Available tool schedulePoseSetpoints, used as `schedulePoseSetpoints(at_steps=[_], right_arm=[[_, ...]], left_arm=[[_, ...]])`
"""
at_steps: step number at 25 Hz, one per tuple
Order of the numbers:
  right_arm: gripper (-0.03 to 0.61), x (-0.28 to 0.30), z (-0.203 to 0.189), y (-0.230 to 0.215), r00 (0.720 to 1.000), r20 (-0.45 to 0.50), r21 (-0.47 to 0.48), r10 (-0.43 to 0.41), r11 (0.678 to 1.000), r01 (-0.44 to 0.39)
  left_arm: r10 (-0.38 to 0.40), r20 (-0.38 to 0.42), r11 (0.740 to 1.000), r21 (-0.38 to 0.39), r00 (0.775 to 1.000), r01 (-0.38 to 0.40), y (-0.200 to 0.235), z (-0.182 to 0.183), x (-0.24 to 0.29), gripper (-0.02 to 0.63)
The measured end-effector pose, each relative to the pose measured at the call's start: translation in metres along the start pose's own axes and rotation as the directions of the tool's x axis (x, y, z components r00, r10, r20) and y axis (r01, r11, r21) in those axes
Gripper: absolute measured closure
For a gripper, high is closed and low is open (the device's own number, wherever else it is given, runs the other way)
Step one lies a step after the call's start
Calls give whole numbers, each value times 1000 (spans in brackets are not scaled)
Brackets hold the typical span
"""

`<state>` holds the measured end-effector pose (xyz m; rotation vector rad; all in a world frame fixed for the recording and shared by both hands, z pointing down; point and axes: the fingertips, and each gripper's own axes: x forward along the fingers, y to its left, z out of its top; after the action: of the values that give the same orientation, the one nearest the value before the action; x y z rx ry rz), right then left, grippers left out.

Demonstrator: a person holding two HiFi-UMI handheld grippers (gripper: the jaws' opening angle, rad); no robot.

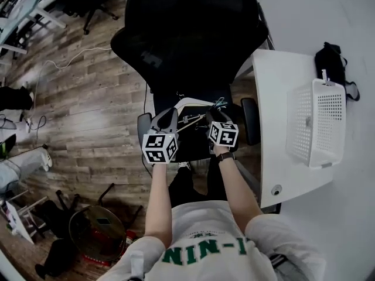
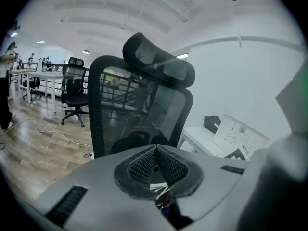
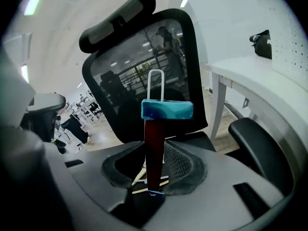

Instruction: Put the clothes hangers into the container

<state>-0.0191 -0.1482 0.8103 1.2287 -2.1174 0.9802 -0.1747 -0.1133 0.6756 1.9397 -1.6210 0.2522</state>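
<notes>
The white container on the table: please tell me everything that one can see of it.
The container is a white rectangular basket, plastic by its look, with walls full of small holes and a smooth rim. It stands upright on the white table at the person's right. Nothing shows inside it, as far as the head view tells. A black bag lies just beyond it.

The floor (image 1: 88,116) is wood plank, worn, with a faint sheen; the office chair (image 1: 187,34) has a black see-through mesh back and a matt black plastic frame; the table (image 1: 272,127) is smooth matt white; the basket (image 1: 319,122) is white perforated plastic; the hanger (image 3: 154,134) shows a smooth dark red bar, a teal plastic-looking block and a thin bright metal wire loop; the right gripper (image 3: 156,165) has a matt grey shell and dark, finely ribbed pads (image 3: 179,165); the bag (image 1: 329,60) looks like black cloth.
</notes>
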Motion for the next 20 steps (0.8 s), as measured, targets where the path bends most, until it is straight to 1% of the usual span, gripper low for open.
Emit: schedulePoseSetpoints(at_steps=[3,5,8,11,16,20], right_arm=[[440,-38,35,8,998,67,-17,18,1000,-17],[440,-63,58,12,993,115,-40,29,999,-25],[440,-97,89,14,983,179,-75,45,997,-32],[440,-130,114,10,971,235,-84,51,996,-32],[440,-175,163,-7,943,331,-79,39,997,-14],[440,-218,204,-16,906,422,-96,24,995,18]], left_arm=[[-21,6,999,25,1000,21,-23,24,-10,600],[-41,9,998,55,999,40,-42,39,-14,600],[-72,20,993,100,997,70,-68,61,-16,600],[-98,40,986,142,994,92,-90,82,-14,600],[-135,98,973,199,986,113,-123,131,-5,600],[-198,141,950,272,970,155,-162,169,-5,600]])
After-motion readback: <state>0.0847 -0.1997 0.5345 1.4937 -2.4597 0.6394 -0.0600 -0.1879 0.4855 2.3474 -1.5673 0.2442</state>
